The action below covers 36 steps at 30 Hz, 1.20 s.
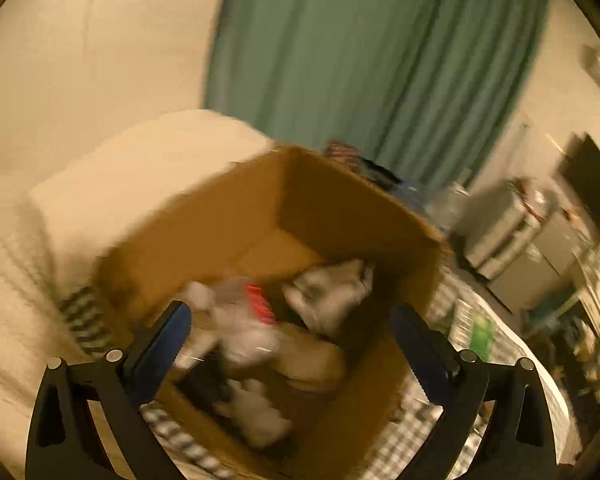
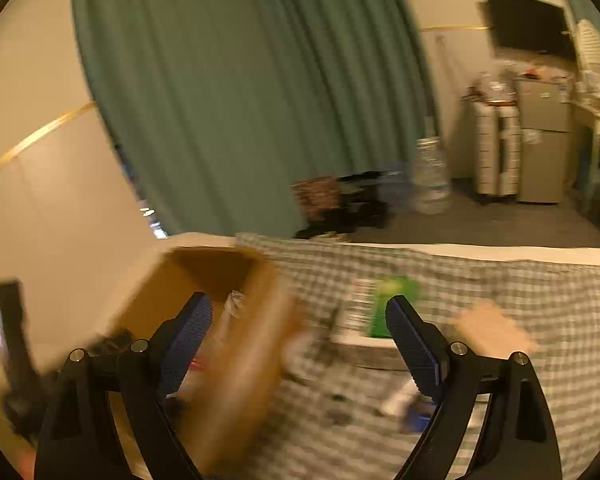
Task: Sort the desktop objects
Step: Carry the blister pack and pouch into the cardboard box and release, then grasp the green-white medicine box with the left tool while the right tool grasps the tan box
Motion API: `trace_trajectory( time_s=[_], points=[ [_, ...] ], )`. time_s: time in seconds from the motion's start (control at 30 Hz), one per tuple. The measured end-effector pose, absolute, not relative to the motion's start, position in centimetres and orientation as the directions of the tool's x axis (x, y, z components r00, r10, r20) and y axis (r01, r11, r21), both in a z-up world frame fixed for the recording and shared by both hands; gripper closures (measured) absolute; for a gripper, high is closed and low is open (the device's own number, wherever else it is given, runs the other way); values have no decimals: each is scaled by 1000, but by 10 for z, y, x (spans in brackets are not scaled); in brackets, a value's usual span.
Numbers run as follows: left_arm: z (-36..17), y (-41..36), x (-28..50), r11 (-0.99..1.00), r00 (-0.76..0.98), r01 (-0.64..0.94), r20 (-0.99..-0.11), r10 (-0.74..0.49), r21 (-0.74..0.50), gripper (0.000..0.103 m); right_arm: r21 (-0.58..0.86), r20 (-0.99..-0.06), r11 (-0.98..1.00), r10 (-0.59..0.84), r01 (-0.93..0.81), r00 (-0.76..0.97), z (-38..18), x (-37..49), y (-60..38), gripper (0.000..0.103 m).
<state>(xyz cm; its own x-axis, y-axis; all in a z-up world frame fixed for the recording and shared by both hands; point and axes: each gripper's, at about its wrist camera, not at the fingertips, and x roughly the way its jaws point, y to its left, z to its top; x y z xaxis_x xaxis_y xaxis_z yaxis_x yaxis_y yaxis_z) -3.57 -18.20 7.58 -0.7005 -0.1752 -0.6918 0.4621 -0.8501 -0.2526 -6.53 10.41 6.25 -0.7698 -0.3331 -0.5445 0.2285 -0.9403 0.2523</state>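
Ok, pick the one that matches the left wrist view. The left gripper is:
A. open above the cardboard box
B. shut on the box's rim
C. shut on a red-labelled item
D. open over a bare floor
A: the left gripper has its jaws spread wide, with nothing between them, above the open cardboard box of jumbled items.

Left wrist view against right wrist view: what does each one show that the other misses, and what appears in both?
Only the left wrist view looks down into the cardboard box, showing blurred pale items and a red-labelled item inside. Only the right wrist view shows the wall-mounted black screen and a blurred peach-coloured object on the checked cloth. Both show the box, the green curtain, the green packet and open jaws.
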Motion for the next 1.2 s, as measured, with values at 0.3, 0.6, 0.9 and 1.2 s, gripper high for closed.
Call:
trace_trajectory(
  time_s=[0.3, 0.6, 0.9, 1.2],
  points=[
    [57, -59, -57, -972, -704, 123, -708, 58, -202, 0, 226, -635, -973, -173, 33, -753, 4, -70, 202, 14],
    [27, 6, -93, -993, -664, -17, -741, 100, -119, 0, 254, -685, -961, -261, 113, -680, -34, -114, 215, 14],
    [-19, 7, -154, -986, -636, 19, -763, 116, -166, 0, 176, -747, -968, -251, 181, -616, -76, -163, 204, 14],
    [-52, 2, -195, -978, -585, 59, -801, 129, -201, 1, 156, -785, -966, -248, 205, -567, -100, -198, 198, 10]
  ],
)
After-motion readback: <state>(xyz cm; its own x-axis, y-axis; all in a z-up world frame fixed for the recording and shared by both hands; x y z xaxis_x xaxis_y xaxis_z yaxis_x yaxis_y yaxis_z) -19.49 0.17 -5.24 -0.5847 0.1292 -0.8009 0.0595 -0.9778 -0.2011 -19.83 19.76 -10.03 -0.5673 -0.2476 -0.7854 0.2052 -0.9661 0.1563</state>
